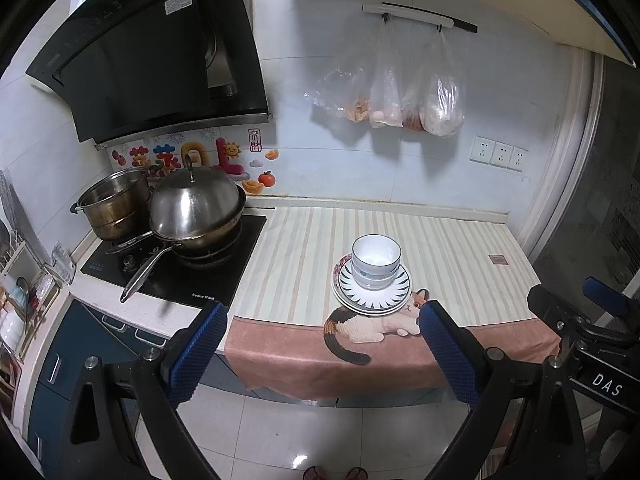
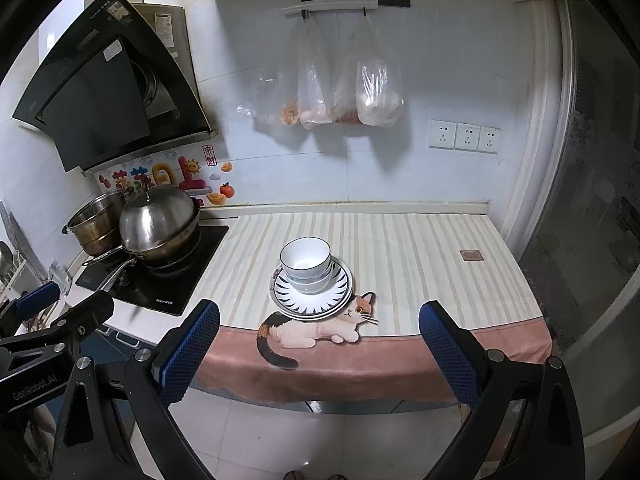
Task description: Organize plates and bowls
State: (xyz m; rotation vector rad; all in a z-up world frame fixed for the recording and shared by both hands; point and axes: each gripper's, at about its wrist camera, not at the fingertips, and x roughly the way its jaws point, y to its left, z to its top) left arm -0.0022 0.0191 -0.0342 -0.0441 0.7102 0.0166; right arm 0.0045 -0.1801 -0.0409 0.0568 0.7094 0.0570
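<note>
Two grippers, both w/ blue-padded fingers spread wide and nothing between them, held off the counter's front edge above the floor. Left gripper (image 1: 322, 354) and right gripper (image 2: 320, 354) each face the stack from a little way back, not touching it.

Stack sits on the striped cloth (image 1: 300, 248) near the counter's front edge, roughly mid-width: nested white bowls w/ blue rims (image 1: 376, 260) on a plate w/ dark ray pattern (image 1: 374, 290), which lies on at least one more plate. Bottom plate's front rim overlaps the printed cat (image 1: 372, 324) on the cloth; the cloth's pink border hangs over the front edge.

Left end of the counter: black cooktop (image 1: 188, 276) carrying a lidded steel wok (image 1: 196, 212) and a steel pot (image 1: 114, 204) behind it, range hood (image 1: 160, 52) above. Plastic bags (image 1: 404, 88) hang from a wall rail; triple outlet (image 1: 498, 154) on the wall toward the right.

Left wrist view only: a dish rack w/ cups at far left (image 1: 18, 280), blue cabinet fronts below the stove, and the right gripper's body at the right edge. Right wrist view only: the left gripper's body at lower left, plus more of the glass door (image 2: 592, 200) beside the counter's right end.
</note>
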